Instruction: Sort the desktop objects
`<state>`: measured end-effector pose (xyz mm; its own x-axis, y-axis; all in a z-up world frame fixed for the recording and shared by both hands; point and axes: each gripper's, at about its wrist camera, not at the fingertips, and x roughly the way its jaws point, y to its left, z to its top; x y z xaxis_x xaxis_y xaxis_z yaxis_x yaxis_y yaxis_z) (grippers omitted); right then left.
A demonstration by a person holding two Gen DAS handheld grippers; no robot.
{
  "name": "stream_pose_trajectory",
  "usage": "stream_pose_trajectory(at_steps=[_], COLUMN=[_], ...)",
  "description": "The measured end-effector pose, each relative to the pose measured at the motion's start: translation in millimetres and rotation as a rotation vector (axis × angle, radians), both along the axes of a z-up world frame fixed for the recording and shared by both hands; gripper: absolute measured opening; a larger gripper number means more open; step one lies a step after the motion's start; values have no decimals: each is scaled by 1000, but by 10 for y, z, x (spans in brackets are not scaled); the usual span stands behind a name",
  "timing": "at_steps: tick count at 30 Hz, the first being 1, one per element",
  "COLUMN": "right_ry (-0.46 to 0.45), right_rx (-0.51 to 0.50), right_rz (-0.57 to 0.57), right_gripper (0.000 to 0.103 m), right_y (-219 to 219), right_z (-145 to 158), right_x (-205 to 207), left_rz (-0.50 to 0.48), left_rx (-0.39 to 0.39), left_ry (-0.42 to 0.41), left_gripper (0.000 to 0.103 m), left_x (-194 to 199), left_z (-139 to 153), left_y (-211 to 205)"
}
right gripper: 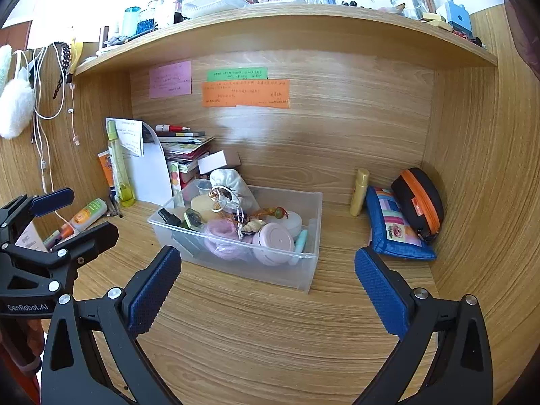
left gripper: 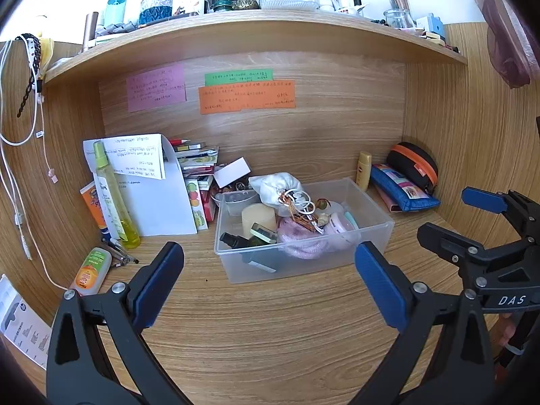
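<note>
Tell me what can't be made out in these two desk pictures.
- Writing on the pink note and orange note: too small in both views.
- Lower things in the clear bin: covered by the white pouch and pink yarn.
- Paper packet: cut off by the left wrist view's edge.
- Flat pink thing under the blue pouch: mostly hidden in both views.
- Shelf clutter: washed out by backlight.
</note>
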<state>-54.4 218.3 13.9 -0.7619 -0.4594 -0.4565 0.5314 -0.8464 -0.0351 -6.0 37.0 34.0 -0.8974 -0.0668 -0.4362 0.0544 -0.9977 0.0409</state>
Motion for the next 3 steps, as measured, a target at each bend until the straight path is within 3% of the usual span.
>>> stream_pose_trajectory(at_steps=[3], right_ry=[-3], right_rx=[4], right_rz=[-4], right_gripper=[103], right_y=[0], right_z=[-16], right_x=[-33], left_rz=[-6], left_rx=[7], left_ry=[-10], left_gripper=[103], left_x=[-47], left_z=[-29], left_y=[8])
